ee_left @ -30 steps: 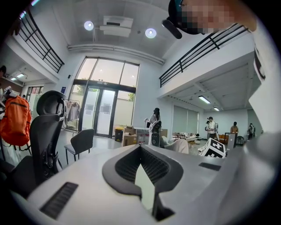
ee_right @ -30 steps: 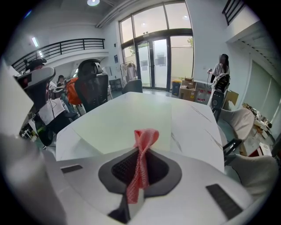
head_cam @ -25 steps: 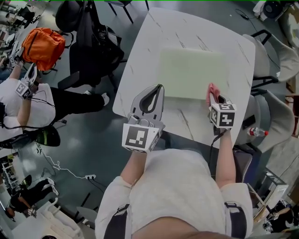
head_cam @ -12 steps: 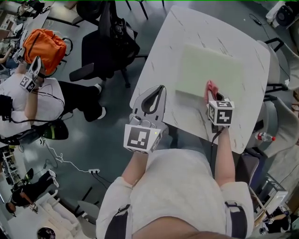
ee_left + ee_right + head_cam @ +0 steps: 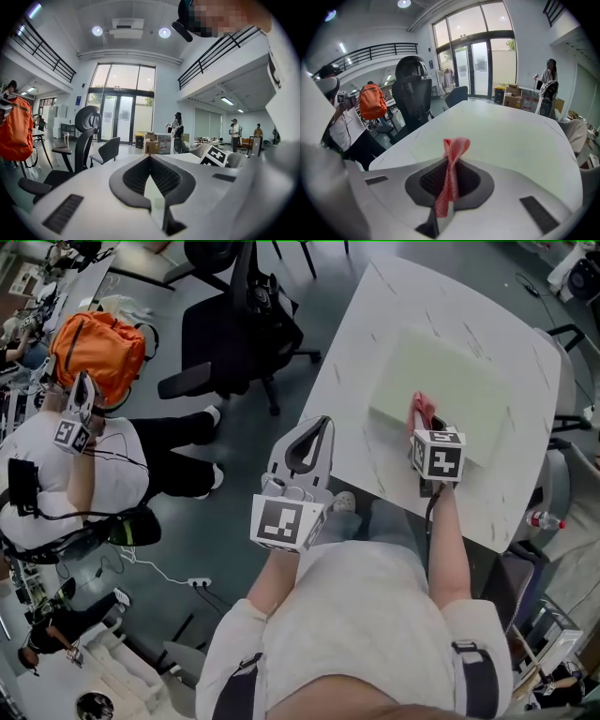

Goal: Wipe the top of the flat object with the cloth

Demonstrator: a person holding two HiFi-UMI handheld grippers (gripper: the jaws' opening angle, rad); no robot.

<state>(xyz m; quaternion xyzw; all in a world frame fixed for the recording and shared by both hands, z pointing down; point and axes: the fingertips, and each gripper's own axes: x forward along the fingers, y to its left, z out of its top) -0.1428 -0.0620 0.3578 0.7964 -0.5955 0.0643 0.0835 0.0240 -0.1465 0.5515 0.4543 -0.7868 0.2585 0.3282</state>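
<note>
The flat object is a pale green board lying on a white marble table. It also fills the middle of the right gripper view as the green board. My right gripper is shut on a pink cloth and rests over the board's near part. In its own view the pink cloth stands up from between the jaws of the right gripper. My left gripper hangs beyond the table's near-left edge, above the floor. Seen from its own camera, the left gripper is shut and holds nothing.
A black office chair stands left of the table. An orange backpack and a seated person holding another gripper are at far left. A water bottle and a grey chair sit right of the table.
My right gripper has carried the cloth from the board's near edge further onto its top. The head view has swung, so the table sits further right. The left gripper has kept its pose.
</note>
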